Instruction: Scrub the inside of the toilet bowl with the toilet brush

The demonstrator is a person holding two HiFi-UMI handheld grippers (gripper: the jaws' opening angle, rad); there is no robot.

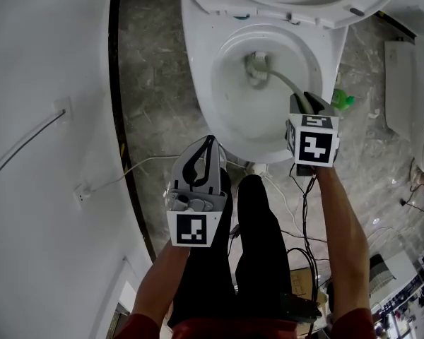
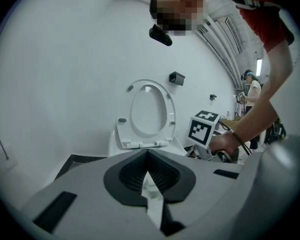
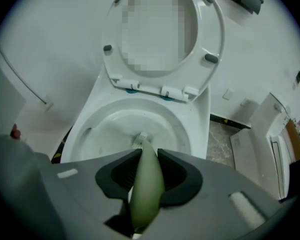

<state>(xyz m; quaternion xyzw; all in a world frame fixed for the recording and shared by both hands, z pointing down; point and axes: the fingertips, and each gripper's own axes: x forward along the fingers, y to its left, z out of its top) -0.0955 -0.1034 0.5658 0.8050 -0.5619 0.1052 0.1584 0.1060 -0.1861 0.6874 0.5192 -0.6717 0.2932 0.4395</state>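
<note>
Mid-scrub: our R gripper (image 3: 145, 156) clamps the toilet brush (image 1: 257, 69), head deep in the bowl (image 1: 230, 115), L gripper (image 2: 147, 156) closed, empty; next we sweep the walls.

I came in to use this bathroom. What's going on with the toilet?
A person is cleaning it with a hand-held gripper in each hand. The right gripper is clamped on the pale green handle of the toilet brush, and the brush head is down inside the toilet bowl near the drain. The seat is raised. The left gripper is shut and empty, and sits near the bowl's front rim.
</note>
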